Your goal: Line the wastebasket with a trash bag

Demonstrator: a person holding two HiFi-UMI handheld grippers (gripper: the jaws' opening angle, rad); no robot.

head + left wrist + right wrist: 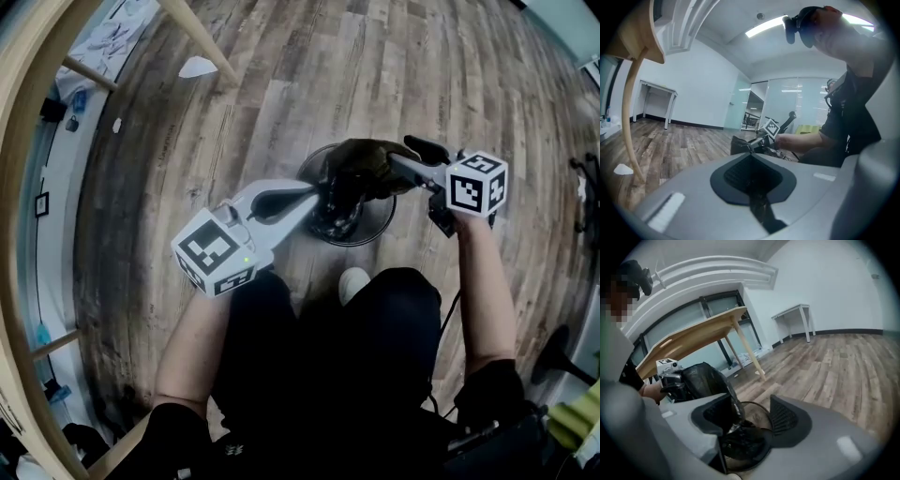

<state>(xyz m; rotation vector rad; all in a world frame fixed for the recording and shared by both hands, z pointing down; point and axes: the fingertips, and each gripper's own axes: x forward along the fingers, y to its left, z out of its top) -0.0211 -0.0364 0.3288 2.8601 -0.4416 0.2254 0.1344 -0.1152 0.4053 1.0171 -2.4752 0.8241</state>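
- The left hand-held gripper (751, 161) is clamped shut on a thin strip of the black trash bag (361, 167), which runs out between its pads. With so little film in the grip, a hard pull could tear the bag or let the strip slide free.
- The right hand-held gripper (752, 404) has its jaws apart. A fold of bag lies against one pad, but nothing is pinched. If it closes here it may catch only a single layer, or the wire rim below, rather than the bag's open edge.
- The bag sits bunched above the mouth of the wastebasket (380, 225). Some of it seems to hang inside, and its edge is not yet folded over the rim. Held on one side alone, it could drop into the basket in a heap, and the opening would then be hard to find.
- The wastebasket is a light-looking wire one, standing free on the wooden floor (281, 84) just ahead of the person's legs. Nothing steadies it, so a sideways tug from either gripper would likely tip or drag it.
- The two grippers are close together over the basket. Bumping them while spreading the bag could knock the one firm hold loose.
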